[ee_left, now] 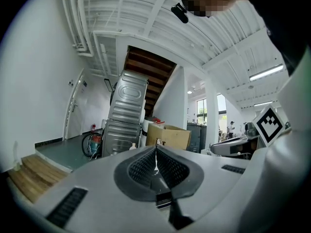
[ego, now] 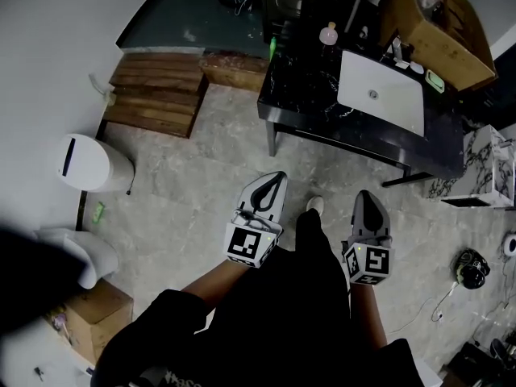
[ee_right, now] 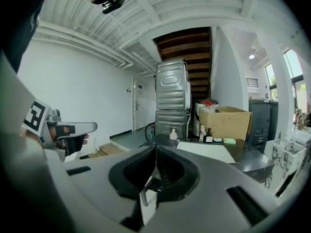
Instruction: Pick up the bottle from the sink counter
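Note:
The small pale pink bottle (ego: pixel 328 35) stands at the far left corner of the black sink counter (ego: pixel 306 95), beside the white basin (ego: pixel 383 95). The right gripper view shows the same bottle (ee_right: pixel 173 135) straight ahead beyond the jaws, far off. In the left gripper view it is a tiny shape (ee_left: pixel 133 146) just over the gripper's body. My left gripper (ego: pixel 276 177) and right gripper (ego: pixel 364 196) are held at waist height over the floor, well short of the counter. Both have their jaws together with nothing between them (ee_left: pixel 156 147) (ee_right: pixel 156 147).
A cardboard box (ego: pixel 439 22) sits at the counter's back right, with small toiletries and a green soap dish (ego: pixel 435 81) near it. Wooden steps (ego: pixel 157 91) lie to the left and a white bin (ego: pixel 85 164) stands by the wall. A marble cabinet (ego: pixel 492 168) stands right. Stacked machines (ee_right: pixel 172 103) rise behind the counter.

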`<state>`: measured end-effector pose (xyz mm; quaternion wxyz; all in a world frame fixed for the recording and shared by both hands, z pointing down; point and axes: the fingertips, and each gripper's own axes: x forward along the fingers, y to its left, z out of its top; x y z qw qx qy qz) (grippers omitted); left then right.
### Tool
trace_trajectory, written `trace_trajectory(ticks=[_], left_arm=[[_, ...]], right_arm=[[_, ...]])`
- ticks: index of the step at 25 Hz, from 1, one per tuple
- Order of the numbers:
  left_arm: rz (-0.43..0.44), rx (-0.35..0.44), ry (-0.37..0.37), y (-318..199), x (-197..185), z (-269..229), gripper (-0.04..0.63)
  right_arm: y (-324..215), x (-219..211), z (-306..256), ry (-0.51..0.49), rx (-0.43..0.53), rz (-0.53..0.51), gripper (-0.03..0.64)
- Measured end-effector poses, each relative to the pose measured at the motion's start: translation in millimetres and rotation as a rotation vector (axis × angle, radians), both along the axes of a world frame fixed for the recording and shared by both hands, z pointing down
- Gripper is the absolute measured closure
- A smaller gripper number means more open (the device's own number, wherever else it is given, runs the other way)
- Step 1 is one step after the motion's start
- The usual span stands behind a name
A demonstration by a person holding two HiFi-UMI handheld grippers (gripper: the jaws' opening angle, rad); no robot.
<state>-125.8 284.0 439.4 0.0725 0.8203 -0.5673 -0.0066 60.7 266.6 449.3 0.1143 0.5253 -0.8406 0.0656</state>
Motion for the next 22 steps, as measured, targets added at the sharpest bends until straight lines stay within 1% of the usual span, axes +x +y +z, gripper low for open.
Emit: trace_trajectory(ticks=[4,8,12,16,19,22], left_arm=[[0.001,-0.024,-0.018,-29.9,12.0,3.5,0.580],[0.002,-0.048,-0.045,-69.7,30.8,3.9,0.580],[-0.063,-0.030,-0.074,-110.6,45.1,5.1,0.580],[-0.062,-0.031,-0.081,-154.7,70.4,6.9,0.580],[-0.071,-0.032,-0.081,-186.7,87.0,0.9,0.580],[-0.091,-0.023,-0.086,-212.6,99.3,-5.3,0.580]], right_arm=[[-32.8,5.8,4.0,-0.004,-0.014,-0.013,0.578],[-77.5,27.2,7.9,-0.042,-0.027,0.003,0.578],[-126.3,55.8,11.0,-0.050,-0.031,0.019,0.578],[-166.5,82.8,14.8,-0.059,-0.032,0.030,0.578],[-192.7,94.7,18.9,-0.074,-0.051,0.011,0.578],[-218.4,101.7,17.3,-0.085,-0.050,-0.024,0.578]])
